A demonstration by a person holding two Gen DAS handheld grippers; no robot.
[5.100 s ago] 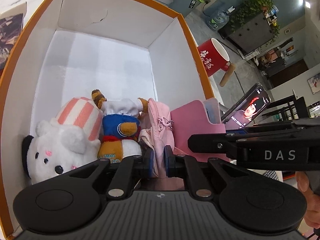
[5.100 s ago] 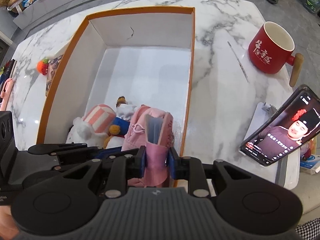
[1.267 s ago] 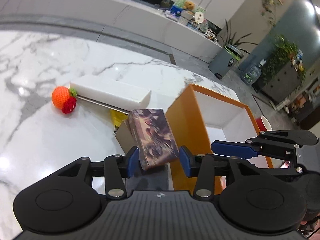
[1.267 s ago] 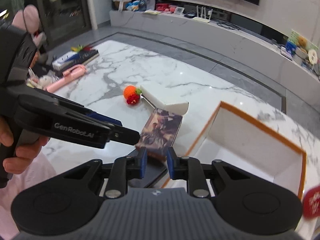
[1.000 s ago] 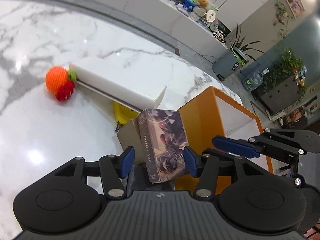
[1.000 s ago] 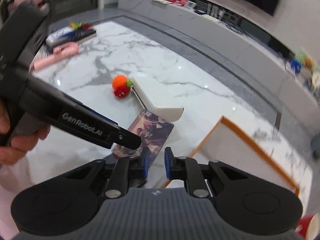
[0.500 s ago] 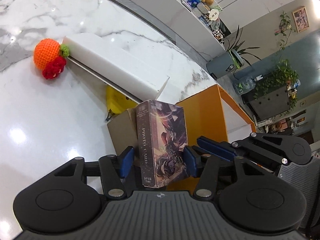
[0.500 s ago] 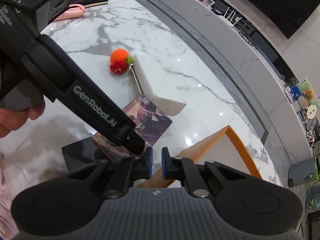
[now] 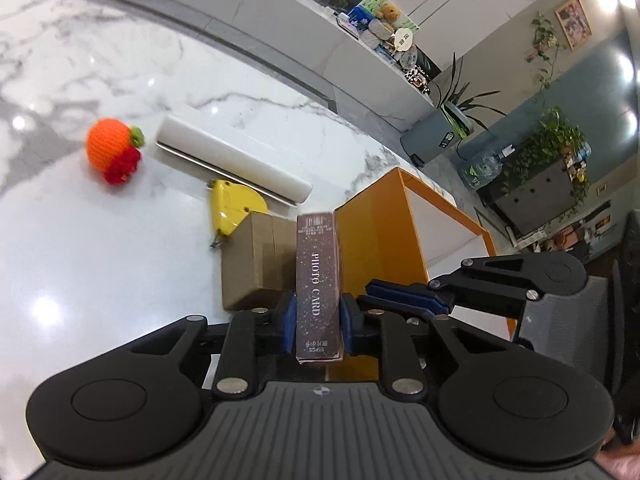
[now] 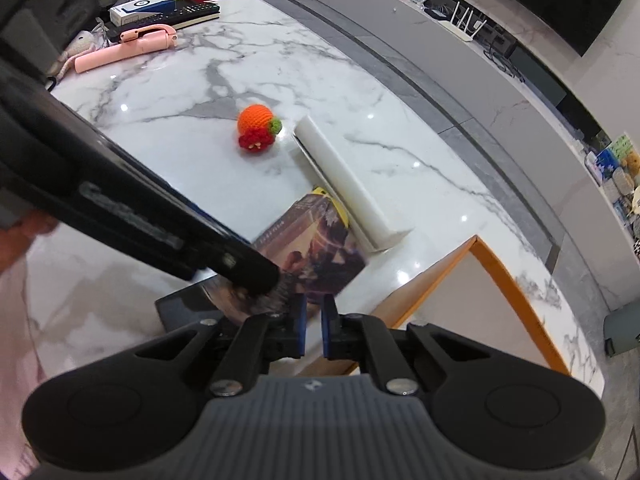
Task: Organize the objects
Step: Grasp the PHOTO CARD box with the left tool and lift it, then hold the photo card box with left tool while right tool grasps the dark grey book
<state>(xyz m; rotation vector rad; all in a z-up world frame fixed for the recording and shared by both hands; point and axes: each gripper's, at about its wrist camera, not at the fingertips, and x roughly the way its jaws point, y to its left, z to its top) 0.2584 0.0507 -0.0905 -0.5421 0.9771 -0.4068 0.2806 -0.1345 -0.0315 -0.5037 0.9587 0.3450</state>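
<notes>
A dark photo card box stands on edge, its spine toward the left wrist camera. My left gripper has its jaws closing, and both blue pads press the box's sides. In the right wrist view the box's picture face shows behind the left gripper, which crosses the frame as a black bar. My right gripper is shut with nothing between its pads, just right of the box. Beyond stands the orange storage box, its white inside partly visible.
A brown cardboard box, a yellow item, a long white box and a crocheted orange lie on the marble table. A flat black slab sits under the grippers. A pink stick and books lie at the far edge.
The photo card box has turned from showing its face to standing edge-on between the left pads, which have narrowed onto it. The right gripper's pads have come fully together.
</notes>
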